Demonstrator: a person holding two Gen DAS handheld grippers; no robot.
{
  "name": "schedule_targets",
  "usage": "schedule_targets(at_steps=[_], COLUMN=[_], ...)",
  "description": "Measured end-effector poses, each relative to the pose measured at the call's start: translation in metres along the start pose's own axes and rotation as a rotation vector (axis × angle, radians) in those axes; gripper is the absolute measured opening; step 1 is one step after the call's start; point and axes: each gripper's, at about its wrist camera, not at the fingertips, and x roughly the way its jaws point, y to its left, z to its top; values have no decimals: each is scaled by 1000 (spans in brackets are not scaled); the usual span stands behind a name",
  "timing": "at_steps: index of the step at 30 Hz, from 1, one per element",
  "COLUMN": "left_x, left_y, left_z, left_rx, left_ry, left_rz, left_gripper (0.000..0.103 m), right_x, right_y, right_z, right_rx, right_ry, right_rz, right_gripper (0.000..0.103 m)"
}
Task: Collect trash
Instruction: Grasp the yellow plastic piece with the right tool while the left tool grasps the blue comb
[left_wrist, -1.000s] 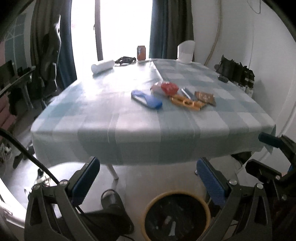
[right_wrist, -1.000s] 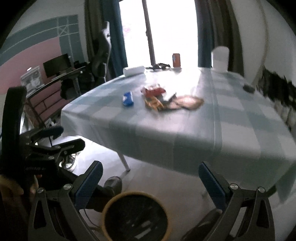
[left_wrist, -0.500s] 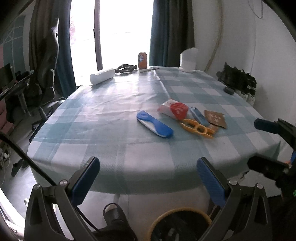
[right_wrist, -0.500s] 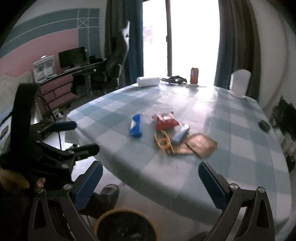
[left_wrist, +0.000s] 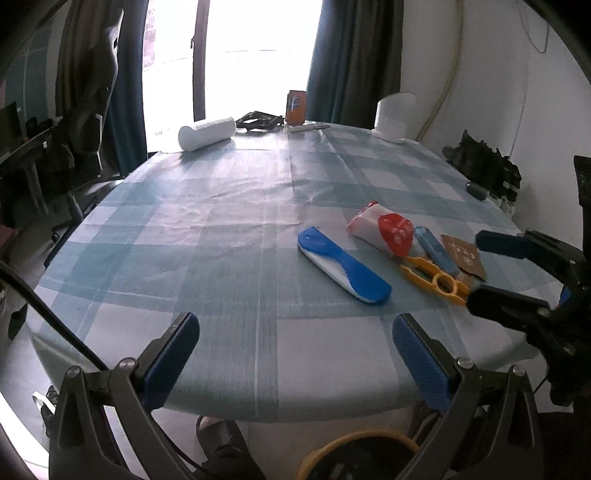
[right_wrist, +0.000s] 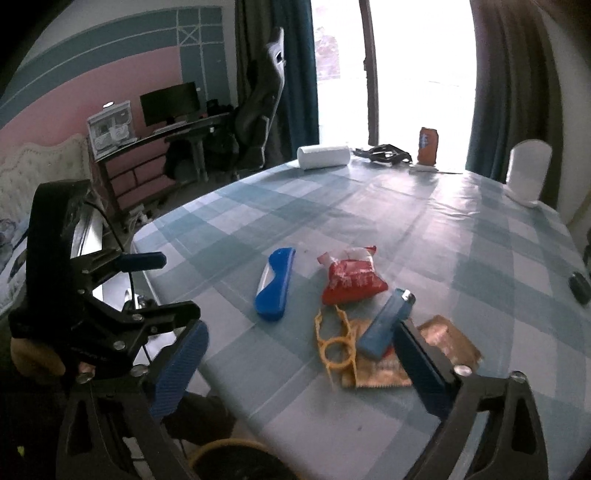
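Note:
A red snack bag (right_wrist: 351, 277), a blue lighter (right_wrist: 386, 325), a brown wrapper (right_wrist: 443, 343) and an orange plastic piece (right_wrist: 334, 339) lie bunched on the checked tablecloth (right_wrist: 424, 229). A blue-and-white case (right_wrist: 275, 288) lies left of them. My right gripper (right_wrist: 301, 369) hovers at the table's near edge just short of the wrapper; its jaws are closing and the pads touch nothing. My left gripper (left_wrist: 295, 354) stands open over the near edge, left of the case (left_wrist: 343, 271) and bag (left_wrist: 384, 230), with nothing in it. A yellow-rimmed bin (left_wrist: 354, 454) sits on the floor below.
At the far end stand an orange can (left_wrist: 295, 107), a white roll (left_wrist: 207, 133), a white container (left_wrist: 395, 116) and a black object (left_wrist: 258, 120). A small black item (left_wrist: 474, 190) lies near the right edge. A chair and a desk with a monitor (right_wrist: 170, 101) stand to the left.
Both grippers came up from over the bin and forward to the table's edge. The trash now lies much closer, and the bin has slid to the bottom of both views. The right jaws narrowed slightly.

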Motion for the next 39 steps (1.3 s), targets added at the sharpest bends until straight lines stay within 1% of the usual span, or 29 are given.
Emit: schedule_targets(at_steps=[1, 2, 3, 5, 8, 9, 11, 12, 17, 21, 23, 24, 25, 26, 28, 30, 32, 35, 37, 39], left_x=[2, 4, 5, 8, 11, 12, 14, 15, 18, 20, 21, 21, 22, 22, 22, 23, 26, 30, 35, 41], left_y=[0, 0, 1, 2, 3, 3, 2, 3, 2, -2, -2, -3, -4, -5, -7, -9, -13, -19, -23, -23], left_z=[1, 2, 2, 3, 3, 3, 3, 3, 5, 5, 5, 6, 6, 8, 9, 12, 15, 19, 22, 26], left_rx=[-2, 0, 0, -4, -7, -5, 1, 2, -5, 9, 9, 8, 8, 9, 15, 14, 19, 28, 31, 5], left_ry=[2, 3, 3, 7, 14, 17, 19, 21, 27, 27, 30, 29, 28, 26, 20, 20, 23, 25, 35, 51], left_rz=[-4, -9, -10, -14, -24, -22, -17, -13, -13, -1, 1, 1, 1, 0, 2, 8, 12, 43, 79, 109], left_gripper=[102, 102, 102, 102, 102, 102, 102, 102, 102, 102, 102, 102, 102, 102, 102, 102, 102, 102, 102, 102], right_x=[4, 8, 13, 19, 28, 30, 34, 36, 47, 56, 58, 57, 57, 57, 56, 52, 48, 39, 29, 19], right_y=[-1, -1, -1, 0, 0, -1, -2, -4, -8, -8, -8, -8, -8, -7, -4, -1, -2, -6, -9, -9], right_z=[1, 2, 3, 4, 3, 4, 4, 4, 3, 2, 1, 1, 1, 0, 0, 1, 2, 2, -1, -4], right_rx=[-5, -10, -20, -43, -71, -82, -106, -103, -117, -144, -147, -147, -152, -156, -184, -192, -173, -131, -94, -71], right_ry=[6, 14, 29, 47, 68, 73, 82, 92, 122, 158, 161, 164, 164, 162, 157, 134, 118, 79, 44, 9], right_rz=[0, 0, 1, 10, 8, 7, -16, -14, -23, -49, -37, -30, -24, -24, -56, -51, -44, -53, -55, -60], right_gripper=[84, 74, 71, 70, 60, 58, 52, 49, 46, 44, 44, 40, 24, 25, 25, 25, 25, 25, 25, 25])
